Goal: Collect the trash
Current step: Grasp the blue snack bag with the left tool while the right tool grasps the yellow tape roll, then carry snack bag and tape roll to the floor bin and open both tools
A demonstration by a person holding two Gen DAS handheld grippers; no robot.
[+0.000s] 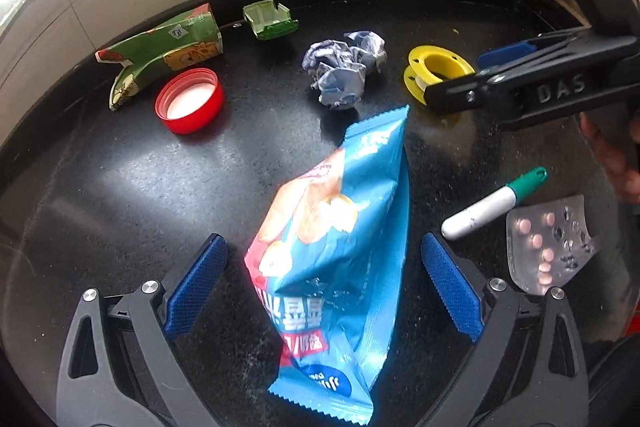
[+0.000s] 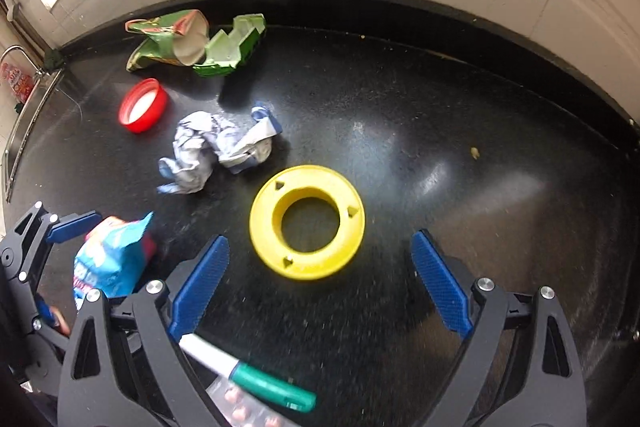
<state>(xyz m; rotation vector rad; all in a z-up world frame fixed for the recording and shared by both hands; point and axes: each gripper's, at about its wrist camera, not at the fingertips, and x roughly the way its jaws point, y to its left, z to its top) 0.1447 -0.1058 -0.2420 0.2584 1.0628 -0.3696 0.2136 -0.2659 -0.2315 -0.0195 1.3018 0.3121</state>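
A blue snack bag [image 1: 340, 247] lies on the black counter [image 1: 120, 187] between the pads of my left gripper [image 1: 324, 239], which is open and not touching it. A yellow plastic spool [image 2: 308, 183] lies flat just ahead of my right gripper [image 2: 320, 239], open, with its fingers on either side of the spool's near rim. In the left wrist view the right gripper [image 1: 456, 79] hangs over the spool [image 1: 424, 67]. In the right wrist view the left gripper [image 2: 76, 263] straddles the bag [image 2: 116, 255].
Crumpled paper [image 1: 344, 71], a red cap [image 1: 188, 101], a squashed green carton [image 1: 160, 55] and a small green box [image 1: 270, 19] lie farther back by the wall. A green-capped marker [image 1: 492, 205] and a pill blister pack [image 1: 548, 247] lie right of the bag. A sink edge [image 2: 24, 123] runs far left.
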